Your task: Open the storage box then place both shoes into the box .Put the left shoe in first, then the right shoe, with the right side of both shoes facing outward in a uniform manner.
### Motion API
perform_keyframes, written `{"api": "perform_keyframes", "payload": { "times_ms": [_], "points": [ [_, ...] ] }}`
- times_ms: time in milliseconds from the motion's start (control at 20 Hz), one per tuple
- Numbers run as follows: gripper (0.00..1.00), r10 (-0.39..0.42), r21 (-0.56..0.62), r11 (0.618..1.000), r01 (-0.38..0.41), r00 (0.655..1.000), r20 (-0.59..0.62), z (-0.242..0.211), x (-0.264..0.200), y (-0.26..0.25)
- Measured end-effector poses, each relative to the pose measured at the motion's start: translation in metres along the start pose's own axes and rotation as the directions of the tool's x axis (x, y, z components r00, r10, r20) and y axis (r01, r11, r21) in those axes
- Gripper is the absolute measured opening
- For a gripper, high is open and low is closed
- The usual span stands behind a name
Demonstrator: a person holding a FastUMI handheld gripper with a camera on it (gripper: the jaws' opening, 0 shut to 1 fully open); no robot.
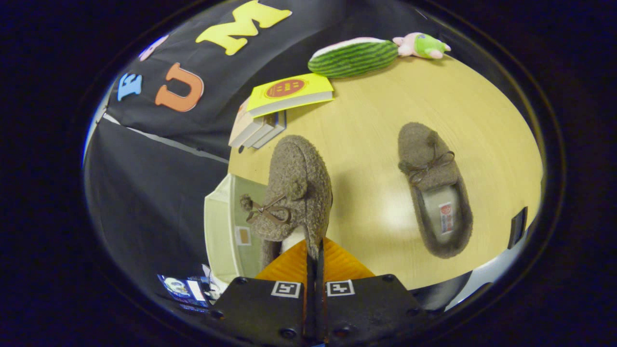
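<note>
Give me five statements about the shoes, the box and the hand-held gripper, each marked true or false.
1. The hand-held gripper is shut on the heel edge of a fuzzy brown slipper. True.
2. The second slipper is also lifted. False: it lies on the wooden table, beyond the fingers.
3. The held slipper hangs by the pale storage box at the table's edge. True.
4. Both slippers are already inside the box. False: neither is.
5. A yellow book tops a stack of books near a watermelon plush. True.
</note>
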State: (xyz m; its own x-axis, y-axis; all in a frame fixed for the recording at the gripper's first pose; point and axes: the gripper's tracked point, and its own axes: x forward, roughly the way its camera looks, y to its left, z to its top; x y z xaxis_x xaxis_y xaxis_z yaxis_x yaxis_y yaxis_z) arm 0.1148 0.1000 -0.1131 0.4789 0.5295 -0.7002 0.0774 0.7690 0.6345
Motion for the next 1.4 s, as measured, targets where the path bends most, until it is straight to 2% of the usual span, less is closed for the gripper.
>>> {"api": "perform_keyframes", "payload": {
  "times_ms": [150, 250, 400, 650, 900, 1150, 1400],
  "points": [
    [0.06, 0.032, -0.038, 0.999, -0.030, 0.998, 0.052, -0.010, -0.027, 0.050],
    [0.06, 0.080, -0.036, 0.996, -0.076, 0.992, 0.097, -0.014, -0.034, 0.092],
    [0.06, 0.137, -0.032, 0.990, -0.134, 0.985, 0.109, -0.017, -0.028, 0.145],
    [0.06, 0.131, -0.041, 0.991, -0.127, 0.985, 0.110, -0.030, 0.000, 0.197],
    [0.06, 0.090, -0.044, 0.995, -0.088, 0.995, 0.051, -0.060, 0.056, 0.214],
    [0.06, 0.034, -0.043, 0.998, -0.036, 0.998, -0.051, -0.097, 0.113, 0.208],
    [0.06, -0.012, -0.019, 1.000, 0.010, 0.995, -0.095, -0.107, 0.153, 0.204]
  ]
}}
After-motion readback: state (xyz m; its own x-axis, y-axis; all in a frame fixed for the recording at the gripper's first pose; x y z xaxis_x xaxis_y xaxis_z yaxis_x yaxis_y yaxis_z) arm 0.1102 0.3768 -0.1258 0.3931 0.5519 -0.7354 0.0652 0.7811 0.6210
